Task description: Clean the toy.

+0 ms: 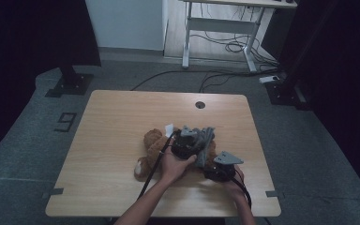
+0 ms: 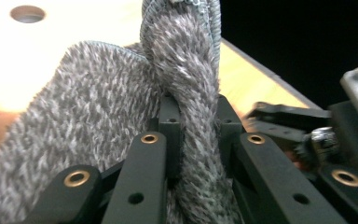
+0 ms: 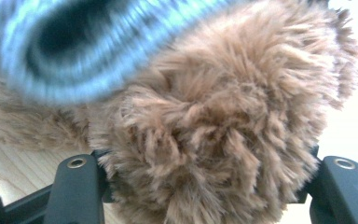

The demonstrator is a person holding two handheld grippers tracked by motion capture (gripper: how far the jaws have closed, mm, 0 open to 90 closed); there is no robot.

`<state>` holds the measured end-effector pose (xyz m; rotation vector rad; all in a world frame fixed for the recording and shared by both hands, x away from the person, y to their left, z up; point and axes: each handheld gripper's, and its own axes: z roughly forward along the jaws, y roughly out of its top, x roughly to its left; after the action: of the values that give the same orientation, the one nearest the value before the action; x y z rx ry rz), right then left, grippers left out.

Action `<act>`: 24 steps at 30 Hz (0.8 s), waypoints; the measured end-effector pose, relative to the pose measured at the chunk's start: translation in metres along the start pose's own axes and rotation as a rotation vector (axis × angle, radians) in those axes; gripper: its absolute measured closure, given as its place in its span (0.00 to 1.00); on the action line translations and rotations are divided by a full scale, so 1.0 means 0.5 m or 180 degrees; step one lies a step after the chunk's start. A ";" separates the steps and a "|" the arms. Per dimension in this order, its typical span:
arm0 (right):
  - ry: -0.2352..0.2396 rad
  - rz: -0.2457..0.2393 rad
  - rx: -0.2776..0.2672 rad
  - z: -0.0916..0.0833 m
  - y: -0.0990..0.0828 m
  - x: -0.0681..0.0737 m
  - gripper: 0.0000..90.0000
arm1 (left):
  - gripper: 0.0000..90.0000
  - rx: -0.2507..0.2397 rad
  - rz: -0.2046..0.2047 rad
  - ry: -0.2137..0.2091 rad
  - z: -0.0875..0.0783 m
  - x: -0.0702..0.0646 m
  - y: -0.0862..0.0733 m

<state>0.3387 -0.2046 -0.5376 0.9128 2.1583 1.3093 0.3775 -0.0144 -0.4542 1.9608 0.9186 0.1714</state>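
A brown teddy bear lies on the wooden table, partly covered by my hands. A grey knitted garment lies over its right side. My left gripper is shut on a bunched fold of that grey knit, which runs up between its jaws. Beside it my right gripper is closed on a furry brown part of the bear, and fur fills the space between its jaws. The blurred grey knit opening hangs just above that fur. Which part of the bear this is, I cannot tell.
A round hole sits near the table's far edge. A small white tag shows by the bear. On the floor behind stand a white desk frame with loose cables and a dark stand base.
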 end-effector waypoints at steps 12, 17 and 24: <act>0.0018 0.0044 -0.0046 -0.001 -0.006 -0.003 0.40 | 0.87 -0.0022 -0.0212 0.0453 -0.096 0.125 -0.034; 0.0029 0.0053 -0.0054 -0.001 -0.008 -0.004 0.40 | 0.86 -0.0035 -0.0339 0.0618 -0.153 0.184 -0.066; 0.0022 0.0074 -0.0058 -0.001 -0.009 -0.004 0.40 | 0.86 0.0092 -0.0615 0.0699 -0.194 0.262 -0.144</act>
<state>0.3386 -0.2079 -0.5411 0.9302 2.1436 1.3430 0.3876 0.1600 -0.4886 1.8919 1.2534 0.2666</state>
